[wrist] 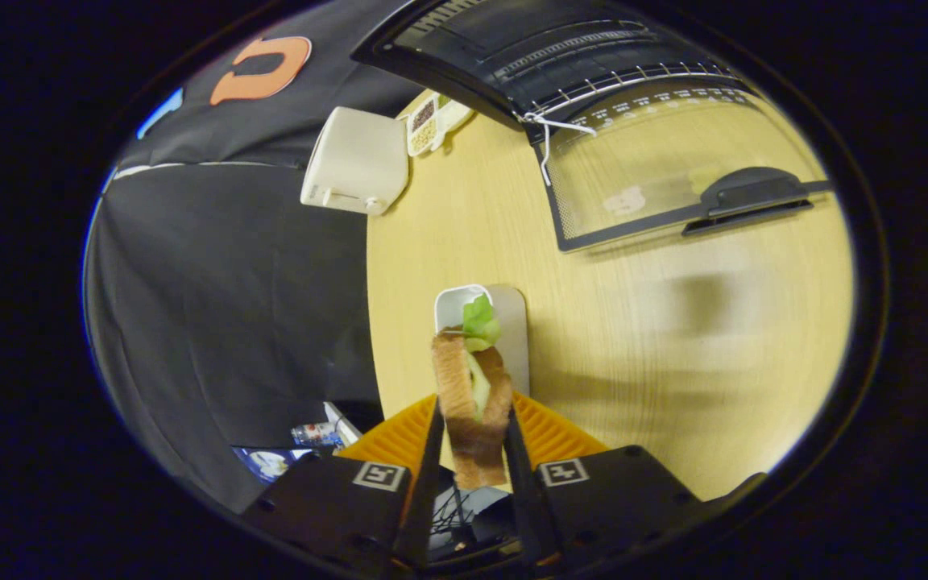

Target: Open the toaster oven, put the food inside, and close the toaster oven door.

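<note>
A sandwich (470, 387) of brown bread with green lettuce sticking out stands on edge between my fingers, and my gripper (472, 439) is shut on it, both fingers pressing its sides. It hangs above a small white tray (512, 322) on the wooden table (673, 338). Well beyond the fingers, to the right, the toaster oven (528, 56) stands with its glass door (657, 173) dropped open flat over the table, handle (750, 197) toward me. A wire rack (633, 80) shows inside the dark cavity.
A white pop-up toaster (355, 161) stands at the table's far left edge, with a small divided tray of seeds (425, 125) behind it. The table's left edge drops off to black cloth. A bottle and some items (311, 439) lie low on the left.
</note>
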`<state>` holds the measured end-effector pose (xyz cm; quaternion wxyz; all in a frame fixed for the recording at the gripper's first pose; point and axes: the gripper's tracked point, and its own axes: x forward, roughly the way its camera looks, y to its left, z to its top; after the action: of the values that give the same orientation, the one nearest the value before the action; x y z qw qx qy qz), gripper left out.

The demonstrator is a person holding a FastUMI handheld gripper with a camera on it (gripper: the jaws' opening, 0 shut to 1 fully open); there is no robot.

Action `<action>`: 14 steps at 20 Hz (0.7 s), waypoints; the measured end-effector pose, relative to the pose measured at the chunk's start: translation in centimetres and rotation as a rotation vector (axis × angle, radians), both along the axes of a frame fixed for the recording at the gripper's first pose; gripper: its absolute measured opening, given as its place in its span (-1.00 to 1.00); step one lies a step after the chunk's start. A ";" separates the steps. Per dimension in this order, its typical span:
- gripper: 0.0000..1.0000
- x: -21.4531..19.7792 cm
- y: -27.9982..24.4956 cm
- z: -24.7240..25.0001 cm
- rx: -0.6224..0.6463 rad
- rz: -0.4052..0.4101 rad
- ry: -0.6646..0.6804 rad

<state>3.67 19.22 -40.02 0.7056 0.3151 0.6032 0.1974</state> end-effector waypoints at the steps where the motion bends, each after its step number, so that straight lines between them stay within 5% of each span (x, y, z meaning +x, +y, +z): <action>1: -0.08 -0.1 -0.1 0.6 0.007 0.003 -0.006; 3: -0.24 -0.4 0.0 2.0 0.034 0.000 -0.016; 9: -0.29 -0.4 -1.9 9.7 0.150 -0.057 -0.119; 14: -0.30 2.0 -8.3 14.9 0.167 -0.225 -0.298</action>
<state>5.64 10.90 -25.16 0.7759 0.4055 0.4348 0.2112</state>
